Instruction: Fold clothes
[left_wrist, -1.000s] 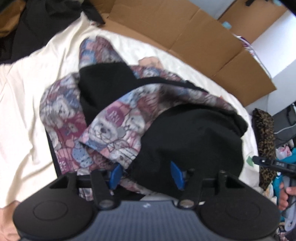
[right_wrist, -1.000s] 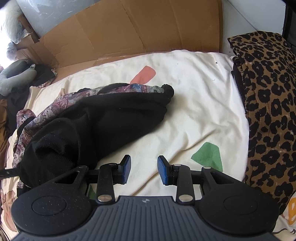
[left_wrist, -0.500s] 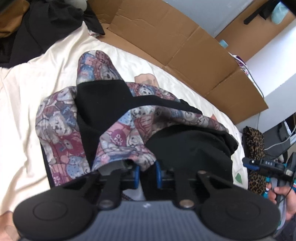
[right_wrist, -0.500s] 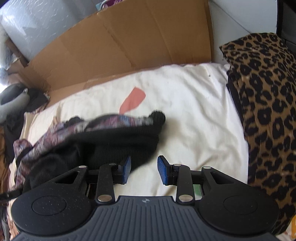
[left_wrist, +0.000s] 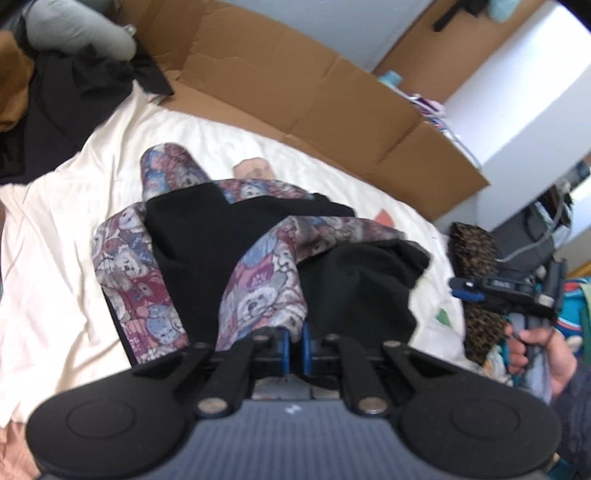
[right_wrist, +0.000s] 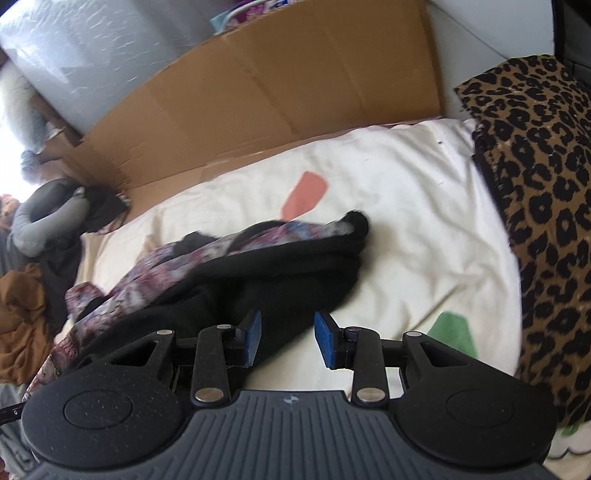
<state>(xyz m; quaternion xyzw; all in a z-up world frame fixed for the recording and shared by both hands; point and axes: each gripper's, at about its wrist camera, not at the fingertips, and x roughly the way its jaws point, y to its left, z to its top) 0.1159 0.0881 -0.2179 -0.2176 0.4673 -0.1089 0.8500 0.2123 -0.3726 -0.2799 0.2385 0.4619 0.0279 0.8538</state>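
Note:
A teddy-bear print garment (left_wrist: 258, 291) with a black lining (left_wrist: 207, 236) lies crumpled on a cream bed sheet (left_wrist: 55, 221). My left gripper (left_wrist: 294, 347) holds a printed edge of it between its blue pads, the jaws still closing, and the fabric rises up to them. In the right wrist view the same garment (right_wrist: 258, 273) stretches to the left. My right gripper (right_wrist: 288, 339) hangs open just above its near black edge, nothing between the fingers. The left wrist view shows that right gripper (left_wrist: 469, 290) at the far right, held by a hand (left_wrist: 535, 347).
Flattened cardboard (right_wrist: 277, 85) lines the far side of the bed. A leopard-print cloth (right_wrist: 535, 184) covers the right edge. Dark and brown clothes (left_wrist: 55, 92) and a grey neck pillow (right_wrist: 44, 221) pile up at the left. Bare sheet (right_wrist: 406, 221) spreads right of the garment.
The left jaws went from wide apart to pinched on the printed edge, then rose, drawing the fabric up. The right gripper lifted slightly and tilted, staying open.

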